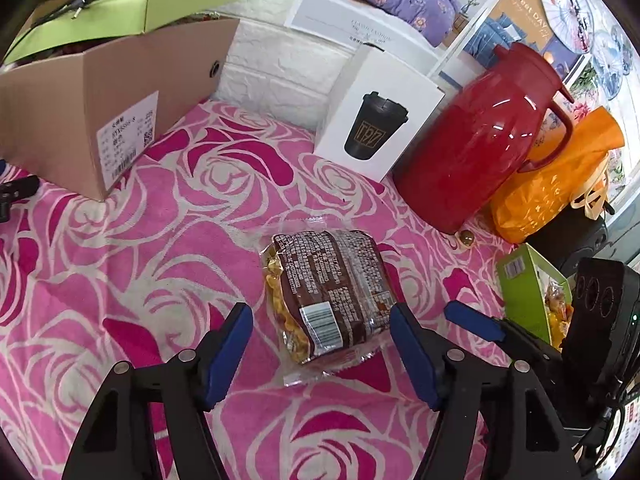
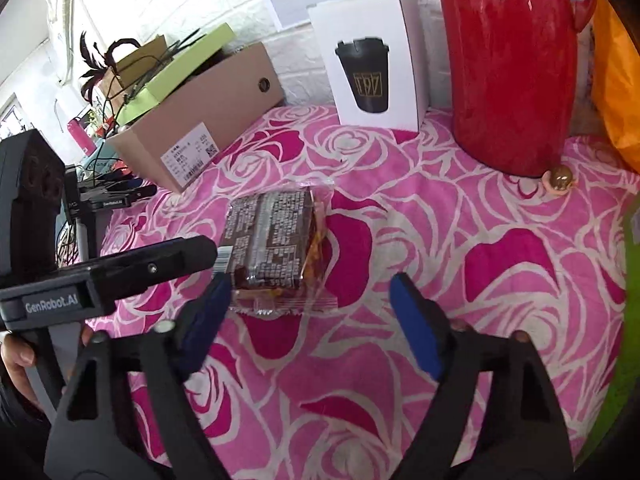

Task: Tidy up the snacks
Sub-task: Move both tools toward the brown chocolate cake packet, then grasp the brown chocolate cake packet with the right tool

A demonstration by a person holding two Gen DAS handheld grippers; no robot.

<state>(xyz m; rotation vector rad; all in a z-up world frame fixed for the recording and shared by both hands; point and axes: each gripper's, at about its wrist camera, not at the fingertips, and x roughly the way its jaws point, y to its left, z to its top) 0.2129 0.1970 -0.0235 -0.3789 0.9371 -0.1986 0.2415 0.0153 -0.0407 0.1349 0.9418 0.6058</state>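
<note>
Straddling the brown snack packet [image 1: 326, 296] on the rose-patterned cloth [image 1: 160, 260], the left gripper [image 1: 320, 340] gapes wide; the right gripper [image 2: 310, 312] hovers wide too.

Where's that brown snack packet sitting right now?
The snack packet lies flat on the pink rose cloth, centred between the open left gripper fingers, in front of the white cup box and red jug.

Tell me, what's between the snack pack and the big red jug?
Nothing but bare pink rose cloth lies between the snack pack and the red jug. Both wrist views show that gap.
</note>
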